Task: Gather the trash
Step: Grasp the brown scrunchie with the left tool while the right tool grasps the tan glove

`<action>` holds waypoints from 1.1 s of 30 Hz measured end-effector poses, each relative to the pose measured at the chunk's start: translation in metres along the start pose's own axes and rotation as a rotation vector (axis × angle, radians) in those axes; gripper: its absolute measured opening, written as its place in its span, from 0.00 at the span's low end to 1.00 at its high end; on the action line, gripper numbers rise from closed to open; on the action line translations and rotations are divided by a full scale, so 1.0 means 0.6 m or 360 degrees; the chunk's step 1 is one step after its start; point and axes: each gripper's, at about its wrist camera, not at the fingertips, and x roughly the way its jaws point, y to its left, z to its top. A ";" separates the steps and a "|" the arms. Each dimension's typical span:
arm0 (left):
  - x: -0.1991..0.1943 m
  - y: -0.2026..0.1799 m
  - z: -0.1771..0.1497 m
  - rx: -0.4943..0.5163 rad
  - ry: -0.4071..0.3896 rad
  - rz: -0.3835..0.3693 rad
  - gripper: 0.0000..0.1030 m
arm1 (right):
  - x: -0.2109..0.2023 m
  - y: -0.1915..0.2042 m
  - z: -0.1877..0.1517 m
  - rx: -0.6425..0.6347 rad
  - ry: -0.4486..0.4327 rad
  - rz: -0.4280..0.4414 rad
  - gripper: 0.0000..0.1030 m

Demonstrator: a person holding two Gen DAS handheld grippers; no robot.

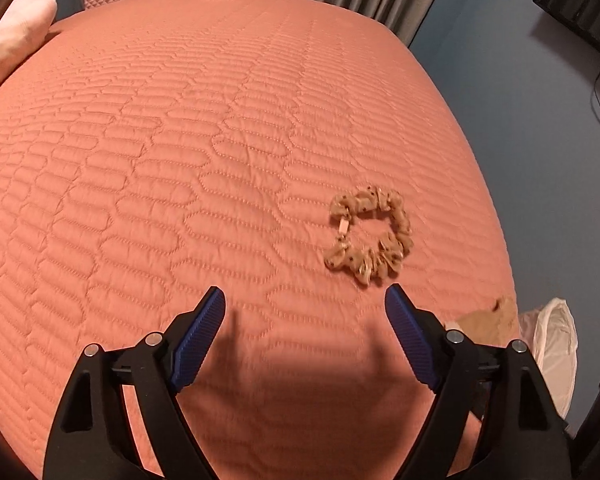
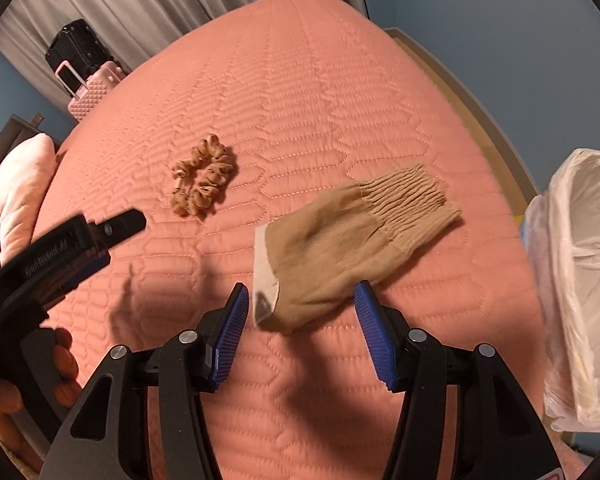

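Note:
A tan spotted scrunchie [image 1: 374, 266] [image 2: 216, 168] lies on the pink quilted bed [image 1: 180, 160] [image 2: 320, 80]. My left gripper [image 1: 305, 292] hangs open over the cover, just short of the scrunchie and slightly to its left, with nothing between its blue pads. A beige sock [image 2: 340, 248] with a ribbed cuff lies flat near the bed's right edge; only a corner of the sock [image 1: 488, 316] shows in the left wrist view. My right gripper [image 2: 302, 288] is open, its fingertips on either side of the sock's near end, not pressing on it. The left gripper's body [image 2: 80, 240] shows at the left, held by a hand [image 2: 64, 360].
A bin lined with a white plastic bag [image 2: 580, 280] [image 1: 556, 336] stands beside the bed's right edge. A pale pillow [image 1: 16, 40] [image 2: 24, 188] lies at the left. A pink suitcase [image 2: 96, 92] and a black one [image 2: 76, 48] stand beyond the bed by grey curtains.

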 end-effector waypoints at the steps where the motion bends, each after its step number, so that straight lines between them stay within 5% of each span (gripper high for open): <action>1: 0.008 0.000 0.006 -0.0005 0.0002 -0.0004 0.76 | 0.009 0.000 0.004 0.0004 0.0006 -0.0005 0.53; 9: 0.077 -0.011 0.048 -0.0006 0.0026 -0.0020 0.71 | 0.042 0.001 0.034 0.0006 -0.0018 -0.0011 0.54; 13: 0.095 -0.025 0.055 0.0045 0.0050 -0.0083 0.43 | 0.049 0.002 0.042 -0.0012 -0.0042 -0.0023 0.51; 19: 0.102 -0.034 0.043 0.0081 0.0071 -0.0132 0.08 | 0.048 0.007 0.042 -0.0051 -0.0079 -0.0056 0.26; 33: -0.041 -0.070 -0.009 0.0145 -0.0046 -0.0232 0.06 | -0.066 0.005 0.025 -0.0011 -0.0199 0.0024 0.21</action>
